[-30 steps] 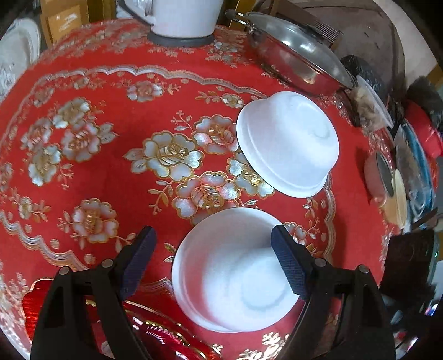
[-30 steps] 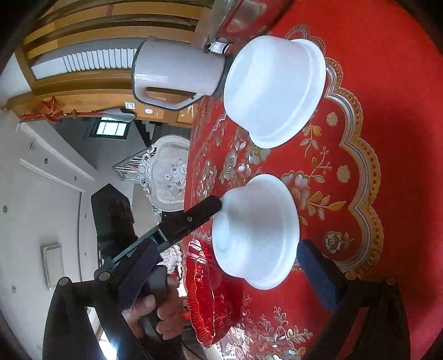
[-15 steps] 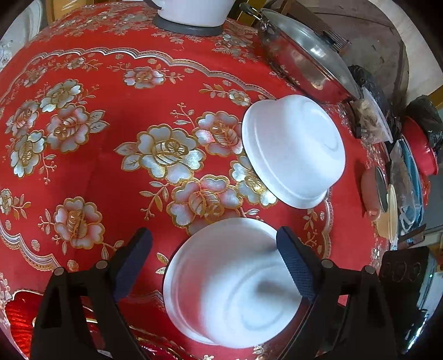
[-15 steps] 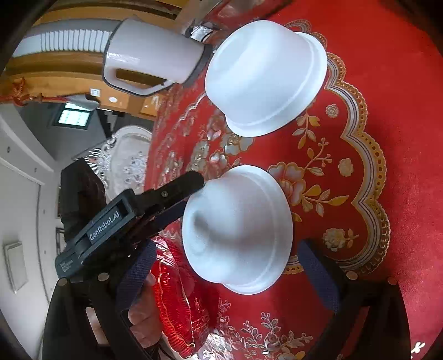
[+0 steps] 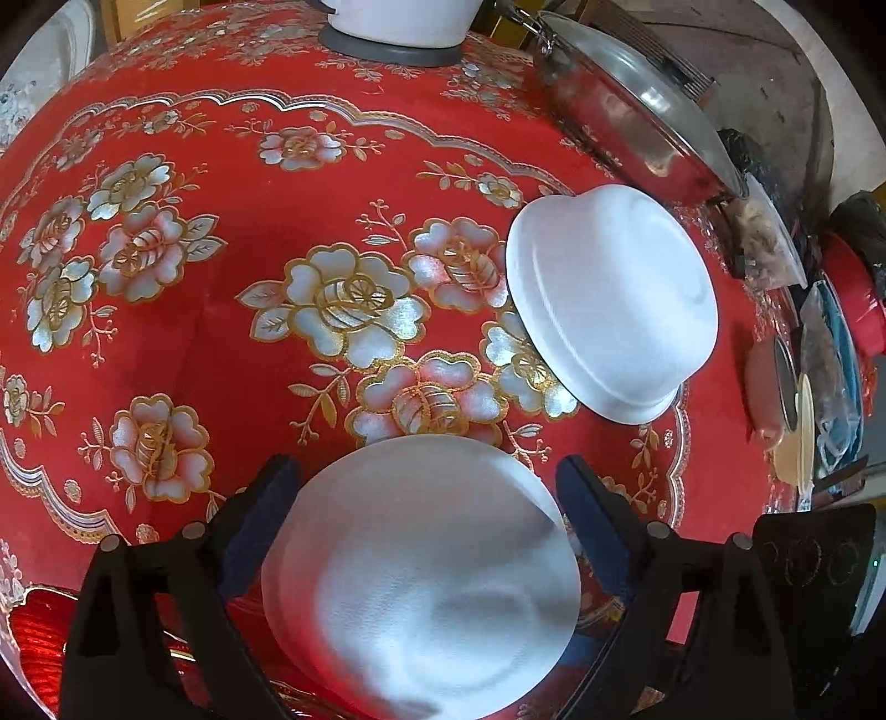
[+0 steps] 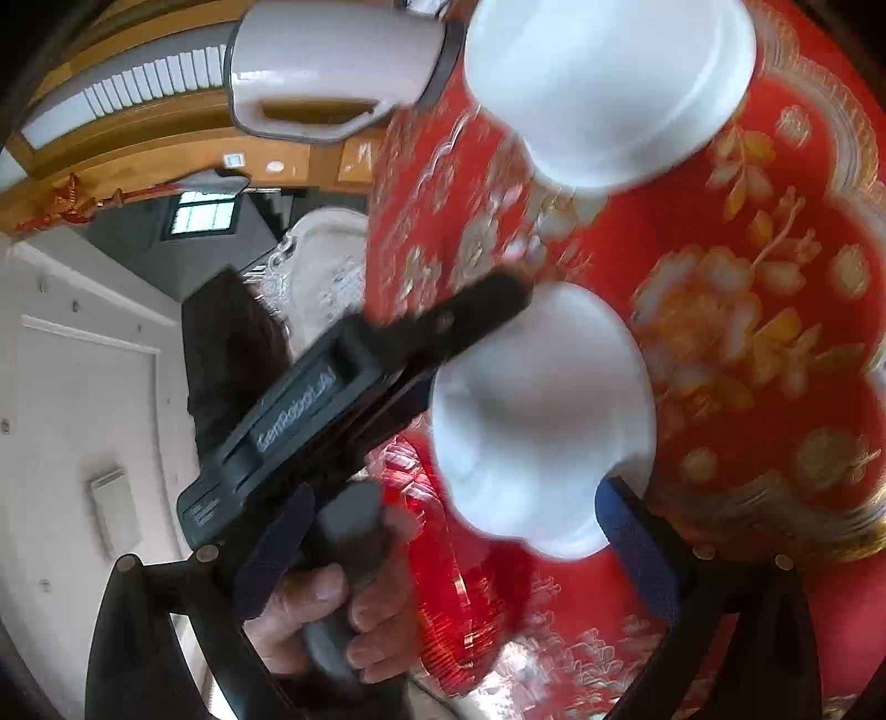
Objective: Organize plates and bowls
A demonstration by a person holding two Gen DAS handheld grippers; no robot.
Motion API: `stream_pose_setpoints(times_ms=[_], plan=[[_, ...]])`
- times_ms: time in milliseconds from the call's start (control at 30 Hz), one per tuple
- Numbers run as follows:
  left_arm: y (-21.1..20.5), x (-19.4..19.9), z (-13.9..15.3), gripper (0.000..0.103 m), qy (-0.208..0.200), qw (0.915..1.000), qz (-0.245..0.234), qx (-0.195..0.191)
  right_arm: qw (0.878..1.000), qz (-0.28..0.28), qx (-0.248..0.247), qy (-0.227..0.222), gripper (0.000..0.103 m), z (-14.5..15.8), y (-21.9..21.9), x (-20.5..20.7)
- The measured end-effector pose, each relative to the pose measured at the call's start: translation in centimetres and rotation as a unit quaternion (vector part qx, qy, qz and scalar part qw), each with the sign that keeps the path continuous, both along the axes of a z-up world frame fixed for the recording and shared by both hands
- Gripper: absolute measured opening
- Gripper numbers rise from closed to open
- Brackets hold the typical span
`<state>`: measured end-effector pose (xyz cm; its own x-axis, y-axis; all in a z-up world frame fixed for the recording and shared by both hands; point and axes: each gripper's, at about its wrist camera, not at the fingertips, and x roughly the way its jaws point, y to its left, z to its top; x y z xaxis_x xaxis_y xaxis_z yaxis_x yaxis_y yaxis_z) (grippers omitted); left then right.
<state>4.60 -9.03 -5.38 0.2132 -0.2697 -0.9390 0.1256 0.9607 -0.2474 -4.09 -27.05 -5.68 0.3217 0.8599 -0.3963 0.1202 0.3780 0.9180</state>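
Two white bowls lie upside down on the red flowered tablecloth [image 5: 221, 387]. The near bowl [image 5: 421, 576] sits between the fingers of my left gripper [image 5: 426, 493], which points down and stands open wide, pads close beside the rim. Its edge overlaps a red plate [image 6: 459, 581]. In the right wrist view this near bowl [image 6: 542, 415] is blurred; the left gripper's finger [image 6: 482, 310] lies beside its raised base. My right gripper [image 6: 451, 531] is open, its right pad at the bowl's rim. The second bowl [image 5: 609, 304] rests farther off, untouched.
A white kettle [image 5: 398, 22] stands at the table's far edge, and a lidded steel pan [image 5: 626, 105] at the far right. Past the right edge lie a red pot [image 5: 853, 299] and other clutter. A hand [image 6: 332, 609] holds the left gripper's handle.
The near bowl has slid toward the red plate and nearer the left camera. My right gripper has moved in closer to it. The left fingers have spread slightly.
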Motion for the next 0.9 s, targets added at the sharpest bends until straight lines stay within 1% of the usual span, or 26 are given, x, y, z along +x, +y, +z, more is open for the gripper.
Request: stream_pose_setpoints(times_ms=[167, 267, 333, 433, 467, 567, 667, 800, 900], plan=[[0.9, 0.0, 0.3, 0.095, 0.013, 0.9997, 0.011, -0.02, 1.0, -0.011, 0.001, -0.005, 0.102, 0.2, -0.2, 0.2], [2.1, 0.2, 0.5, 0.095, 0.016, 0.999, 0.026, -0.032, 1.0, -0.012, -0.027, 0.006, 0.102, 0.3, -0.1, -0.1], [2.6, 0.4, 0.5, 0.095, 0.019, 0.9979, 0.031, -0.053, 0.999, -0.011, -0.042, 0.01, 0.102, 0.1, 0.1, 0.2], [2.4, 0.7, 0.3, 0.095, 0.04, 0.9965, 0.023, -0.07, 0.999, -0.021, -0.046, 0.011, 0.102, 0.3, -0.2, 0.0], [2.3, 0.7, 0.3, 0.095, 0.042, 0.9964, 0.021, -0.07, 0.998, -0.025, -0.048, 0.011, 0.102, 0.3, -0.6, -0.1], [1.3, 0.7, 0.2, 0.096, 0.047, 0.9962, 0.018, -0.071, 0.998, -0.039, -0.043, 0.014, 0.102, 0.5, -1.9, -0.7], [0.0, 0.6, 0.1, 0.096, 0.056, 0.9948, 0.017, -0.084, 0.998, -0.06, -0.032, 0.004, 0.102, 1.3, -3.8, -1.6], [-2.7, -0.7, 0.0, 0.096, 0.082, 0.9887, 0.008, -0.125, 0.996, -0.084, -0.03, -0.01, 0.102, 2.3, -6.4, -3.5], [-5.4, -2.9, -0.2, 0.096, 0.093, 0.9828, 0.006, -0.16, 0.992, -0.118, -0.041, -0.018, 0.102, 3.0, -9.3, -5.5]])
